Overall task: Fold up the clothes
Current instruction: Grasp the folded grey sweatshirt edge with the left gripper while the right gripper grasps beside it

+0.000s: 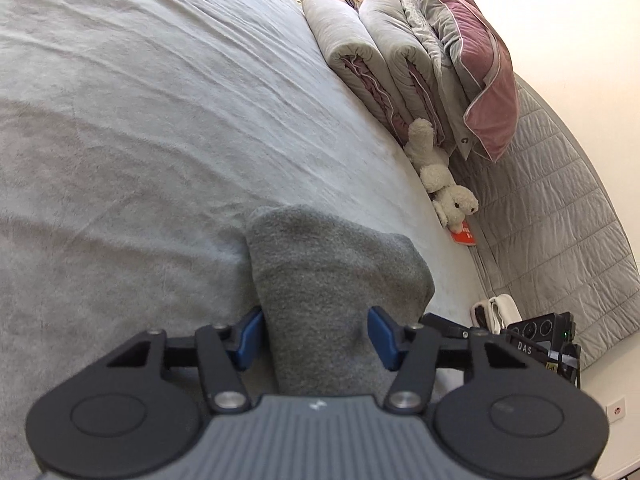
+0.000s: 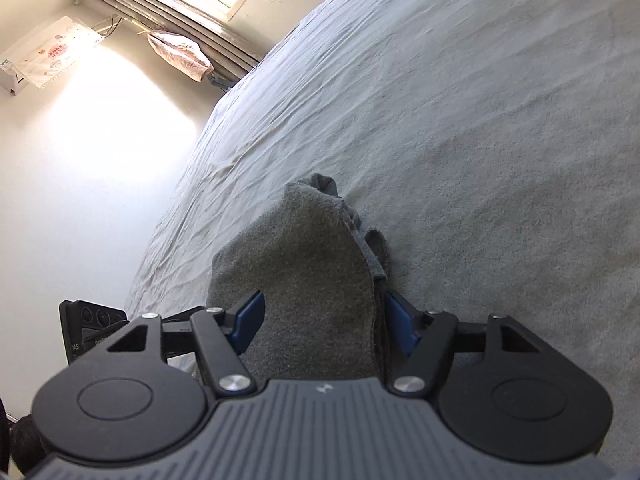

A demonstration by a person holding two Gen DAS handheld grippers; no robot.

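The letters "DAS" read on a black device (image 1: 538, 338) at the bed's edge; the orange card (image 1: 464, 235) under the plush toy (image 1: 442, 176) bears writing too small to read. The grey garment (image 1: 332, 280) lies on the pale bedsheet (image 1: 140, 120), running between both pairs of jaws. The left gripper (image 1: 316, 338) and right gripper (image 2: 324, 326) stand apart around the cloth; whether their pads press it cannot be told. Folded quilts (image 1: 360, 52) and a pink pillow (image 1: 480, 64) line the quilted headboard (image 1: 560, 220).

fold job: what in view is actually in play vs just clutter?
In play:
grey garment
left gripper
right gripper
bed

Clutter:
folded quilts
pink pillow
plush toy
orange book
black device
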